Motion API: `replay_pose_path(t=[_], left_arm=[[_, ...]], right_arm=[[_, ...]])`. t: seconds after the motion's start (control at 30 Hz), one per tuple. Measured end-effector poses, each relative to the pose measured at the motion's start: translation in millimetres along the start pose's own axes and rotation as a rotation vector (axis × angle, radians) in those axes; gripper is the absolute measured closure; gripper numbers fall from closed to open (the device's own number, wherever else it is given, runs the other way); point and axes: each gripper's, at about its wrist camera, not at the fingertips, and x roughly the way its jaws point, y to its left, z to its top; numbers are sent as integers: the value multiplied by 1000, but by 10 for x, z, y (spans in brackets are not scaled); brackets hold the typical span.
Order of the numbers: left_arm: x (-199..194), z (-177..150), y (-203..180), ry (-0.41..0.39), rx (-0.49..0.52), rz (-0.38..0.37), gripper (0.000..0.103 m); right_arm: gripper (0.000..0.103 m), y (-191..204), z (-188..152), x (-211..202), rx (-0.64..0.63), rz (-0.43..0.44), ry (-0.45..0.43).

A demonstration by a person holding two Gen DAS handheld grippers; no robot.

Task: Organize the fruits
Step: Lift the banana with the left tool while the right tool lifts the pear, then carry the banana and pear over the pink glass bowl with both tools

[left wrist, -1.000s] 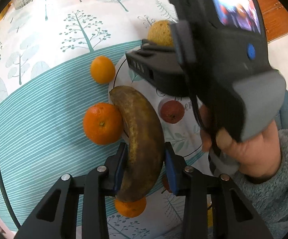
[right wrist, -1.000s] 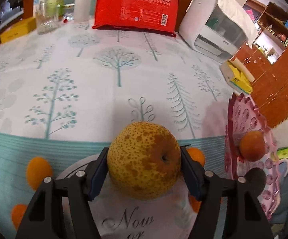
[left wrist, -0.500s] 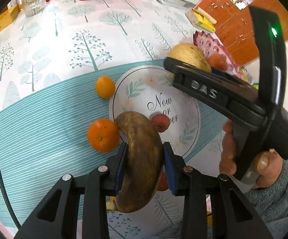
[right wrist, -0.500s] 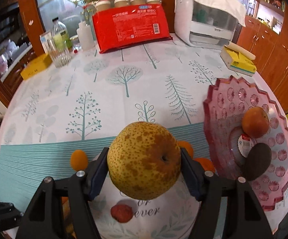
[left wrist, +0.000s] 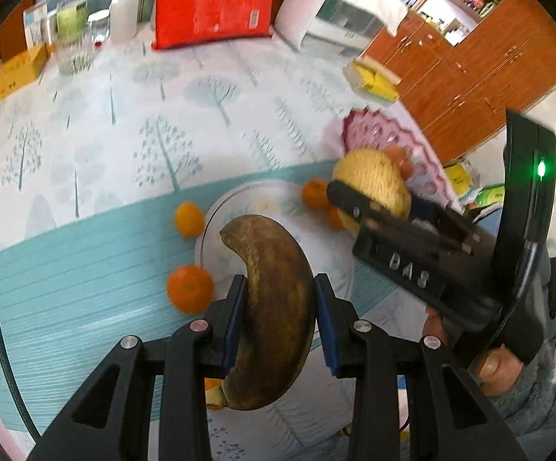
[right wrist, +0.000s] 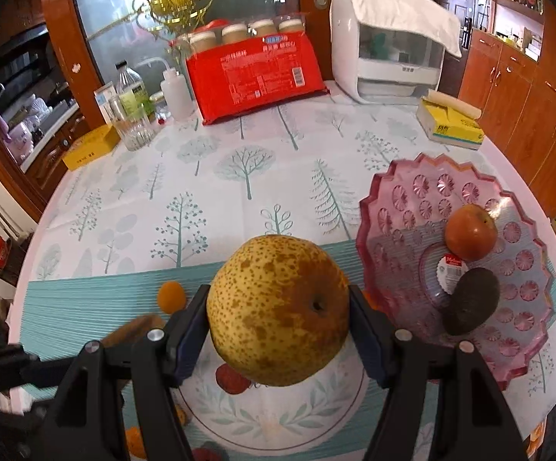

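Curving away from the left tongs [left wrist: 280, 320], banana [left wrist: 274, 307] lies lengthwise.

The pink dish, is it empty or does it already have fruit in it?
Not empty. In the right wrist view the pink dish holds two pieces: a reddish round fruit and, just below it, a dark avocado-like one.

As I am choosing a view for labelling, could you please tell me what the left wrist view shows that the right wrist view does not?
Only the left wrist view shows the left gripper clamping the brown overripe banana, and the person's hand.

Only the right wrist view shows the reddish apple and dark avocado lying in the pink scalloped glass dish.

Both show the right gripper holding the speckled yellow pear, the dish and the white printed plate.
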Motion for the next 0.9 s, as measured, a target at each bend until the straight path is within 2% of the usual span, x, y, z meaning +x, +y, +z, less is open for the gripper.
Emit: replay_pose_path(t=[0.23,0.53,0.7,0.9], left_arm=[[-145,304,-452,-91,29,-37,70],[121,691,-1330,-132,88,-86,70],[407,952,-1767,-137,101,-76,70],[873,1195,-2112,-110,104,-30,70]], right_arm=[[35,-343,68,-385,42,5,-65],[35,-1098,118,-655,104,-39,-101],[35,-1530,138,-594,119,-53,-92],[35,-1858,113,-182,95,-22,-30]])
